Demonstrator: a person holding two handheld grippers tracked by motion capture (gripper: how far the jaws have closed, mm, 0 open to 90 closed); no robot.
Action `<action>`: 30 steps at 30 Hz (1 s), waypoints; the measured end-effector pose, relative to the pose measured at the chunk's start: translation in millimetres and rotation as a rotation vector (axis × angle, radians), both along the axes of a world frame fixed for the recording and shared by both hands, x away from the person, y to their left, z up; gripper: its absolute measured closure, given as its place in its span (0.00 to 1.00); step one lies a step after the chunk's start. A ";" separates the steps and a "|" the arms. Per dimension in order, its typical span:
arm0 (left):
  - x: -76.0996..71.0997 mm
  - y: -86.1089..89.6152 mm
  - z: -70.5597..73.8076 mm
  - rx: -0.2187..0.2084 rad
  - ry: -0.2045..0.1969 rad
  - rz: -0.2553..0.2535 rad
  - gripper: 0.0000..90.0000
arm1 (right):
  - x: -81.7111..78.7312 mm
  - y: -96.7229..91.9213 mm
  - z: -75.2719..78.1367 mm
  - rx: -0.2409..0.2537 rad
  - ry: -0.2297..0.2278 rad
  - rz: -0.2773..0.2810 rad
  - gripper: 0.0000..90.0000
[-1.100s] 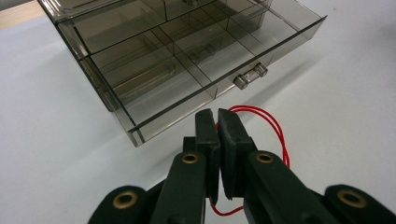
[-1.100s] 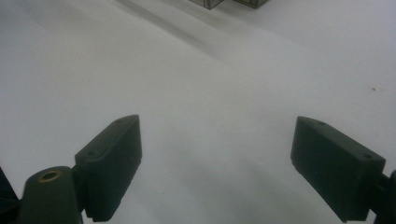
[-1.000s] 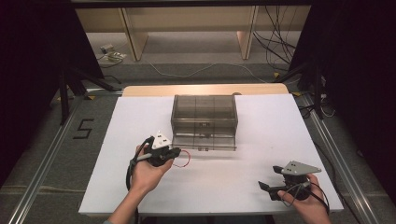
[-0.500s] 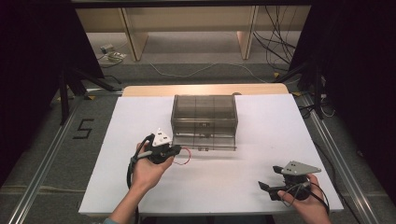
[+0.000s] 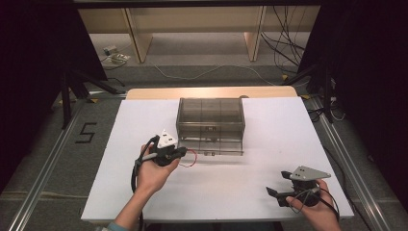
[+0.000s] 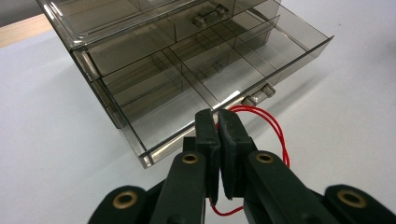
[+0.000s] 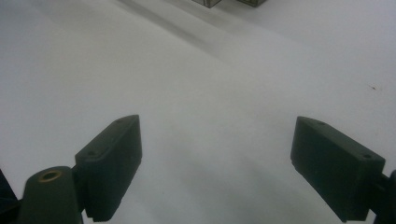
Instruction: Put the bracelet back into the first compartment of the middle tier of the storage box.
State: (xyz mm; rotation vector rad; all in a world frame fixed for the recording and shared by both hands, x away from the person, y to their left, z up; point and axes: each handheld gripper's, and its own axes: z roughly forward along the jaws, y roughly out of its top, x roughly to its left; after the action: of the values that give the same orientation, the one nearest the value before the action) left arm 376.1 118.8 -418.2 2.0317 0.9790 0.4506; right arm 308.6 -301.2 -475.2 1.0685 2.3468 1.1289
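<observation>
A smoky clear drawer cabinet (image 5: 210,118) stands at the middle of the white table; its bottom drawer (image 6: 187,100) is pulled out, showing bare compartments. My left gripper (image 6: 218,117) is shut on a looped red wire (image 6: 274,128), just in front of the open drawer's front edge. In the high view the left gripper (image 5: 182,152) sits at the drawer's left front corner with the red wire (image 5: 191,159) curling out to its right. My right gripper (image 7: 215,158) stands open over bare table, and in the high view it (image 5: 277,194) rests near the front right edge.
The white table top (image 5: 269,159) has free room in front and at both sides of the cabinet. A wooden strip (image 5: 159,92) runs along the table's far edge. Metal rails (image 5: 45,168) flank the table, and cables lie on the floor behind.
My left gripper has moved a little forward and right with the red wire, closer to the open drawer. The right gripper has stayed put.
</observation>
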 end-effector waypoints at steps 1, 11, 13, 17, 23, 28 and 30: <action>0.3 -0.2 0.3 0.000 -0.001 0.000 0.97 | 0.0 0.0 0.0 0.000 0.000 0.000 0.19; 3.5 -2.5 1.8 0.006 -0.006 0.007 0.97 | 0.4 -0.2 -0.2 -0.001 -0.004 0.002 0.19; 4.0 -2.9 2.2 0.007 -0.005 0.011 0.97 | 0.0 -0.1 -0.1 -0.001 0.001 -0.001 0.19; 5.5 -3.0 2.7 0.006 -0.005 0.014 0.97 | 0.1 -0.1 -0.1 -0.001 0.002 -0.002 0.19; 7.8 -4.0 3.3 0.010 -0.006 0.014 0.97 | 0.2 0.0 -0.2 -0.001 0.001 -0.002 0.19; 9.5 -5.1 3.5 0.010 -0.008 0.015 0.97 | 0.3 0.0 -0.2 -0.001 0.001 -0.003 0.19; 10.3 -5.4 3.8 0.015 -0.010 0.011 0.97 | 0.3 0.0 -0.2 -0.001 0.002 -0.003 0.19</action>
State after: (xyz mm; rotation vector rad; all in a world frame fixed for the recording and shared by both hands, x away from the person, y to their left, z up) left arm 386.4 113.3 -414.4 2.0363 0.9846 0.4748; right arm 308.9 -301.2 -475.5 1.0738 2.3461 1.1260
